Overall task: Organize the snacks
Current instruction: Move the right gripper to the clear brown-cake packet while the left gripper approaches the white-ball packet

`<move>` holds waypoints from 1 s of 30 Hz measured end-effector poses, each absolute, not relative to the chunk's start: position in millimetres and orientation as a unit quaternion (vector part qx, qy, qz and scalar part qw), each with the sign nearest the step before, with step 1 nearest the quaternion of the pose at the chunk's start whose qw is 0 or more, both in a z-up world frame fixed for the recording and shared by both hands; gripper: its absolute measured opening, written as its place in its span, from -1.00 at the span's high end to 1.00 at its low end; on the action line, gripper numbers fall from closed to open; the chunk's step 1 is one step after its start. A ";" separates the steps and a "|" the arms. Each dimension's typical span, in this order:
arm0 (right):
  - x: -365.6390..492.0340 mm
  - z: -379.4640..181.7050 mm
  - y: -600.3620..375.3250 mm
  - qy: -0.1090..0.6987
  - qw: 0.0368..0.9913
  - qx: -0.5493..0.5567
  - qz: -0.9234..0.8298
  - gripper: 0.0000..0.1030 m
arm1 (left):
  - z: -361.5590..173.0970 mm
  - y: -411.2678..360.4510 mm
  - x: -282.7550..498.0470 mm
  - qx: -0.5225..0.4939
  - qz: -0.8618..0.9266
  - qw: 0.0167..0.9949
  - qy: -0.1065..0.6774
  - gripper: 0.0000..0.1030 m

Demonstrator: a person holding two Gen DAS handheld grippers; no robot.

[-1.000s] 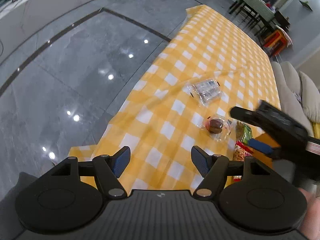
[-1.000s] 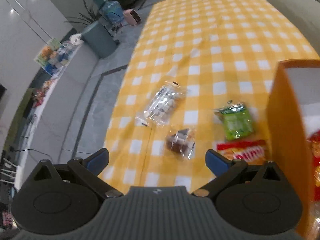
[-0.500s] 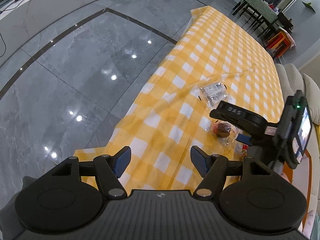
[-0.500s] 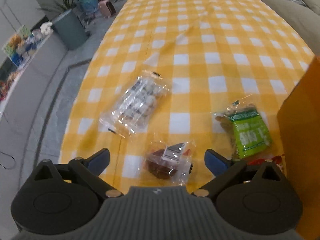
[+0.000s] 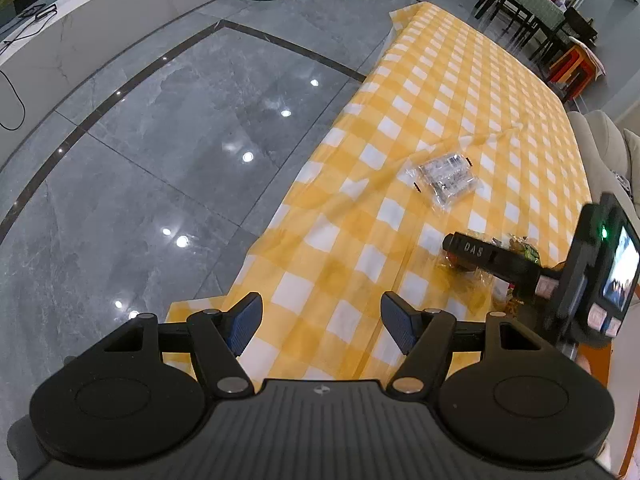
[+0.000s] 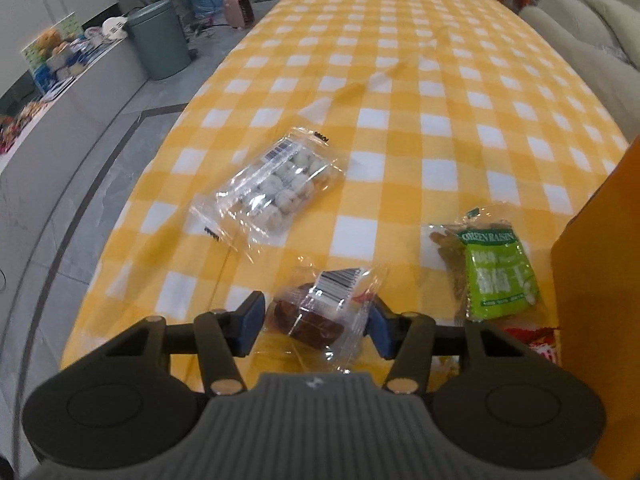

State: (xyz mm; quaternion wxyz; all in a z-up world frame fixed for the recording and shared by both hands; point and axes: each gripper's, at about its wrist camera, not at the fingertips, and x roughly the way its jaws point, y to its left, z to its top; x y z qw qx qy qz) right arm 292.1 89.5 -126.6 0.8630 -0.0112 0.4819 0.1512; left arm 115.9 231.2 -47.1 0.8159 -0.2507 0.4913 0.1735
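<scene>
A brown cake in a clear wrapper (image 6: 320,312) lies near the front of the yellow checked tablecloth (image 6: 400,80). My right gripper (image 6: 316,322) straddles the cake. Its jaws are closing, with the blue pads (image 6: 252,322) just beside the wrapper's edges. In the left wrist view one of its fingers (image 5: 488,256) hides most of the cake. A clear packet of pale round sweets (image 6: 276,188) lies further back on the left. A green raisin bag (image 6: 496,272) lies to the right. My left gripper (image 5: 320,320) hangs open over the table's near corner, holding nothing.
An orange box (image 6: 600,260) stands at the right edge, with a red snack packet (image 6: 536,340) at its foot. The table's left edge drops to a glossy grey floor (image 5: 180,140). A grey bin (image 6: 160,40) stands beyond it. A pale sofa (image 6: 580,32) lines the far right.
My right gripper has come down over the brown cake, and its jaws have narrowed from wide open to just outside the wrapper. The left gripper has stayed where it was.
</scene>
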 end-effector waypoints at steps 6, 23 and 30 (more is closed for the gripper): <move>279.1 -131.7 84.3 0.454 0.877 -0.011 0.159 -0.03 | -48.3 222.5 118.7 -0.221 0.175 0.820 0.498 -0.55; 259.9 -144.5 72.8 0.382 0.904 -0.001 0.192 -0.04 | -45.5 197.9 233.7 -0.127 0.088 0.849 0.506 -0.59; 252.1 -149.0 73.1 0.359 0.912 -0.017 0.200 -0.04 | -75.7 180.4 297.7 -0.030 0.025 0.861 0.508 -0.65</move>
